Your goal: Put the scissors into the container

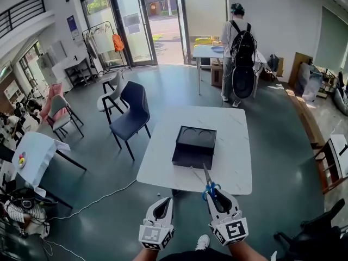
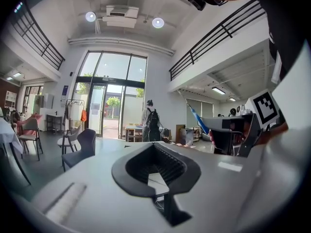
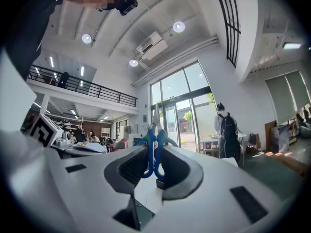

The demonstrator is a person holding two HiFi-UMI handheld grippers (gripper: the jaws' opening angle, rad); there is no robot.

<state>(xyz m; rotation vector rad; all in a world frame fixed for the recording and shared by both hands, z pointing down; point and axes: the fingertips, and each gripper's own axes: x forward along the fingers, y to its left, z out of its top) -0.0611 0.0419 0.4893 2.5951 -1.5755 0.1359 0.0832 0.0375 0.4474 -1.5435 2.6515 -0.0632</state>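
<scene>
— Nearest, low in the head view?
— Two grippers, side by side, just short of the table (image 1: 234, 162).
— Left gripper (image 1: 163, 202)?
— Pinched tip to tip, with nothing between. Same in its own view: closed to a point, only a patch of white showing through the hollow.
— Right gripper (image 1: 217, 193)?
— Clamped on the scissors (image 1: 209, 184) by the blue handles, with the blades reaching out past the tips. Confirmed in the right gripper view: both handle loops squeezed between the jaws.
— Where against the container (image 1: 194, 145)?
— Above the table's near edge, pointing toward it. Blade tip close to the front wall, still outside.
— Container itself?
— Black, open on top, mid-table, with two round hollows inside.
— Farther off?
— Dark chair (image 1: 132, 113) left of the table. Person (image 1: 237, 42) with a backpack, standing at a far table near the glass doors.
</scene>
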